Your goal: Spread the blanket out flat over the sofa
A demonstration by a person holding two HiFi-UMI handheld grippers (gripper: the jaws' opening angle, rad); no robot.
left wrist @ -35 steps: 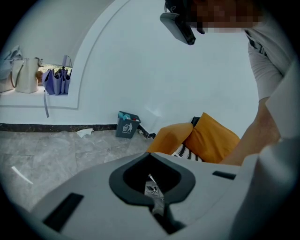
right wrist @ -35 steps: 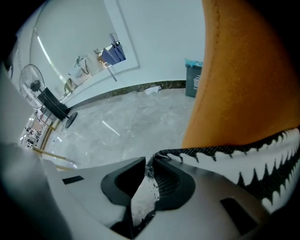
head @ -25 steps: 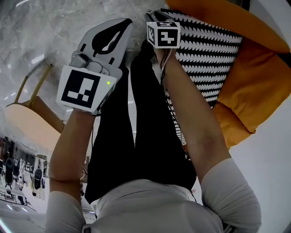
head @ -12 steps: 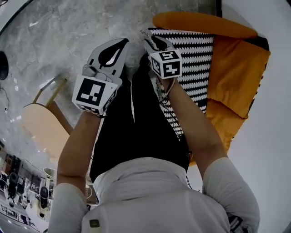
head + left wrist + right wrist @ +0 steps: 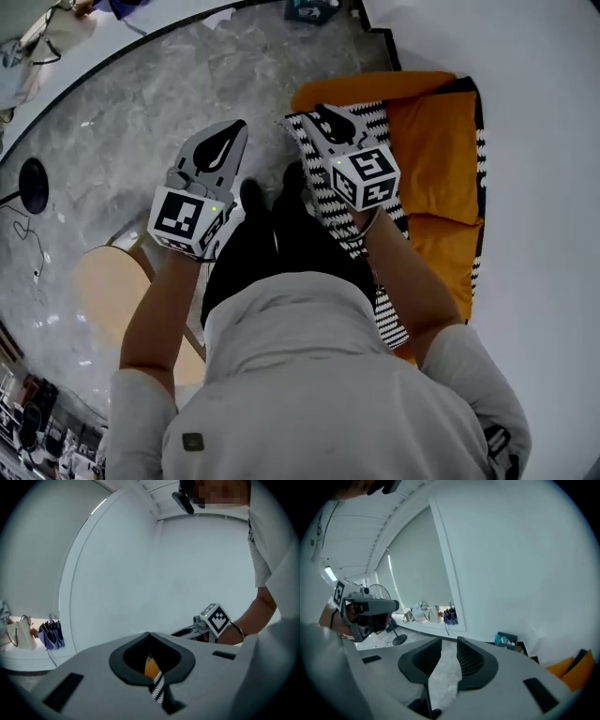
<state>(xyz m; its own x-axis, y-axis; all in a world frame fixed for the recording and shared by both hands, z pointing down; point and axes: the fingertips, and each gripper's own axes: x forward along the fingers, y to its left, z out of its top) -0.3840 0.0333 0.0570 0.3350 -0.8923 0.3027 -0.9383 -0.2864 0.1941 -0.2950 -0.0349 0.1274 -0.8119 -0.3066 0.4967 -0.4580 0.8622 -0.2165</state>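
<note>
An orange sofa (image 5: pixel 437 155) stands against the white wall. A black-and-white patterned blanket (image 5: pixel 322 194) lies along its near side, partly hidden by my right arm. My right gripper (image 5: pixel 324 118) hovers over the blanket's far end. Its jaws (image 5: pixel 449 641) are closing, still apart, and only grey floor shows between them. My left gripper (image 5: pixel 229 133) hangs over the marble floor, left of the sofa. In the left gripper view its jaws (image 5: pixel 150 633) meet at the tips with nothing clamped. A bit of blanket (image 5: pixel 158 689) and orange cushion shows through the hole behind them.
A light wooden chair (image 5: pixel 101 286) stands at the left by my legs. A black round stand base (image 5: pixel 33 178) sits on the floor farther left. A teal box (image 5: pixel 506 640) is at the wall's foot beyond the sofa. The white wall runs along the right.
The head view has pulled back, so more of the floor and sofa shows. Both grippers now sit lower in the frame, the right one still over the blanket's edge.
</note>
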